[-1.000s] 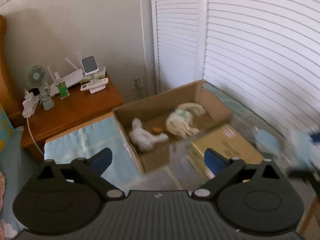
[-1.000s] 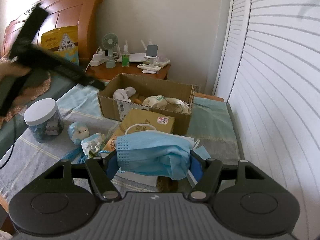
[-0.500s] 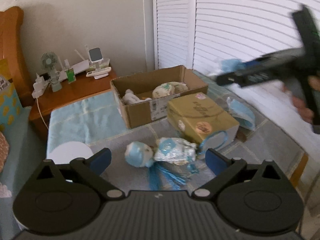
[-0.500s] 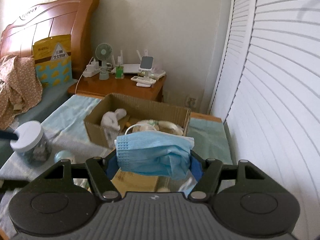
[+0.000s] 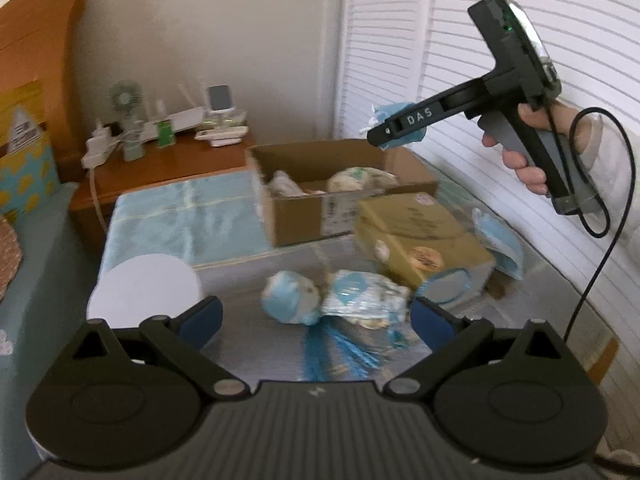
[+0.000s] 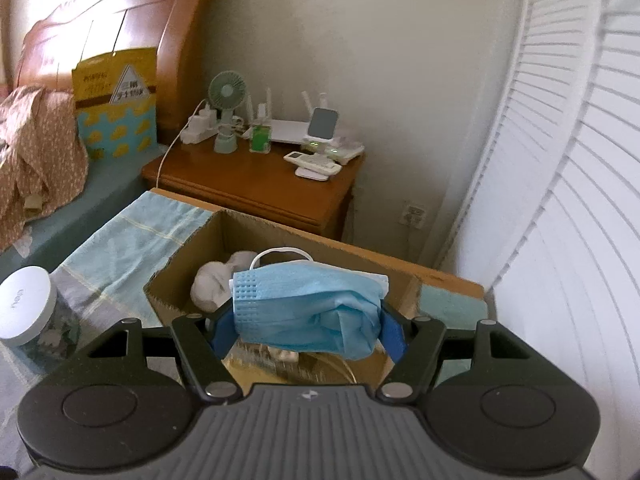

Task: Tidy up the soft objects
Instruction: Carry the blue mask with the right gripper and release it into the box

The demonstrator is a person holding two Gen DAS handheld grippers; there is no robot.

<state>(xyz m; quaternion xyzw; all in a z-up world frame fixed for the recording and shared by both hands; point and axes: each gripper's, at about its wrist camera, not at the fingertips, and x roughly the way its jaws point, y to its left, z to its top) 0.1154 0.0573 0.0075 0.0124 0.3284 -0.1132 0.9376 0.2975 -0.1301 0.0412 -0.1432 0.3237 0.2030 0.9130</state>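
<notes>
Nearest the left wrist camera, the left gripper (image 5: 314, 316) stands wide open with nothing between its blue pads; just beyond its fingertips a small plush doll with a pale blue head (image 5: 291, 300) lies on the grey cloth of the table (image 5: 240, 276), touching a crinkled blue-and-white packet (image 5: 362, 294), with blue tassel strands (image 5: 332, 350) spread toward the camera. To the left sits a jar with a white lid (image 5: 146, 286). Past the doll, a tan box (image 5: 420, 232) lies on the table, and a second blue mask (image 5: 498, 240) rests just beside its right edge. In the right wrist view, the right gripper (image 6: 307, 326) is closed on a folded blue face mask (image 6: 308, 308), its blue pads pressing on both ends while a white ear loop arches above. The mask is held in the air over the open cardboard box (image 6: 180, 264), which contains a white plush toy (image 6: 216, 284); the left view also shows a rounded patterned soft item (image 5: 360, 178) inside. The person's right hand (image 5: 532, 148) grips the tool's handle, a black cable trailing down. Farther off stands a wooden nightstand (image 6: 256, 184) carrying a small green fan (image 6: 226, 92), and white louvred doors (image 6: 560, 184) fill the right side.
</notes>
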